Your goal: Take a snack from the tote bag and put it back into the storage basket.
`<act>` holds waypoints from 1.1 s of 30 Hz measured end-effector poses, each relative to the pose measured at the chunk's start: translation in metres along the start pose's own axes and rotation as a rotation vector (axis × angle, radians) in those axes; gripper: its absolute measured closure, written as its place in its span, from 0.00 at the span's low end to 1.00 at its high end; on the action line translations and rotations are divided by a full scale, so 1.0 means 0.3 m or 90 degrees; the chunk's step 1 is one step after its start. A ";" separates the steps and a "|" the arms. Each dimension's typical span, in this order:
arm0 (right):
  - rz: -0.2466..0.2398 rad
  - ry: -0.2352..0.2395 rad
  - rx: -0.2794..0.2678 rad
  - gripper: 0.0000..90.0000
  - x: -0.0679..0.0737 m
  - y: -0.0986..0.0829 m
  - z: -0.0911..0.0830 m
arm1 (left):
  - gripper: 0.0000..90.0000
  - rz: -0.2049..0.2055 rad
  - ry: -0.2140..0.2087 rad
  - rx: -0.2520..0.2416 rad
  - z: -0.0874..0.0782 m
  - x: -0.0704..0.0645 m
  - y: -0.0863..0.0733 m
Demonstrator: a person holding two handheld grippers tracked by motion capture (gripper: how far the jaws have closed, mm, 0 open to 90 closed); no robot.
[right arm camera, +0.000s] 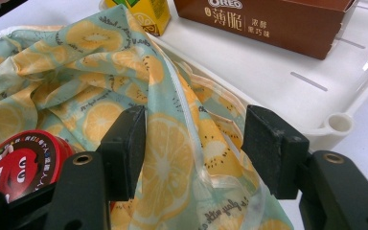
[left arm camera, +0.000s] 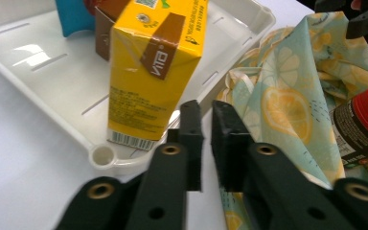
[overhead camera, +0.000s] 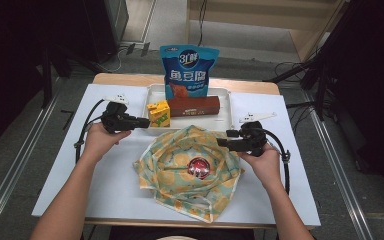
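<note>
A lemon-print cloth bag [overhead camera: 172, 155] lies open mid-table with a red-lidded candy can [overhead camera: 199, 167] inside it. My right gripper [overhead camera: 222, 142] is open at the bag's right rim. In the right gripper view its jaws [right arm camera: 195, 117] straddle a fold of the cloth bag [right arm camera: 172, 158], with the can [right arm camera: 19, 163] lower left. My left gripper [overhead camera: 142, 121] points at a yellow drink carton [overhead camera: 159, 114] in the white tray [overhead camera: 225, 117]. Its jaws [left arm camera: 207, 108] are almost together with nothing between them, just short of the carton [left arm camera: 153, 72].
A brown Oreo box [overhead camera: 195, 105] lies in the tray behind the bag, and a blue snack pouch [overhead camera: 188, 70] stands at the tray's back. White sheet covers the table; bare room lies left and right of the bag.
</note>
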State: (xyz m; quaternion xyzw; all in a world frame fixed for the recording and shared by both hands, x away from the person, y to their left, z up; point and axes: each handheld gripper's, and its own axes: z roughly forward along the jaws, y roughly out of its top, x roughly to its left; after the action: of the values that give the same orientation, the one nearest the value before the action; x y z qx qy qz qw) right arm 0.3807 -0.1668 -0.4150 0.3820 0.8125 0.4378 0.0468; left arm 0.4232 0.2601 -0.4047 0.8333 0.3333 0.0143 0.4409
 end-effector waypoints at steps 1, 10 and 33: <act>-0.001 0.001 -0.001 0.46 -0.001 0.000 -0.001 | 0.97 0.005 0.002 -0.001 0.003 -0.002 0.000; 0.000 0.000 -0.002 0.46 -0.001 0.000 -0.004 | 1.00 0.024 0.009 -0.002 0.039 -0.015 0.007; -0.004 -0.002 0.004 0.46 0.006 -0.003 -0.003 | 1.00 0.007 0.044 0.000 0.083 0.012 0.003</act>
State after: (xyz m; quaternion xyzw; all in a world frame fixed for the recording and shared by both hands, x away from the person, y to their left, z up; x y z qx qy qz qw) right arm 0.3786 -0.1665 -0.4147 0.3802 0.8151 0.4345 0.0484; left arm 0.4345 0.2437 -0.4202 0.8338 0.3440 0.0455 0.4293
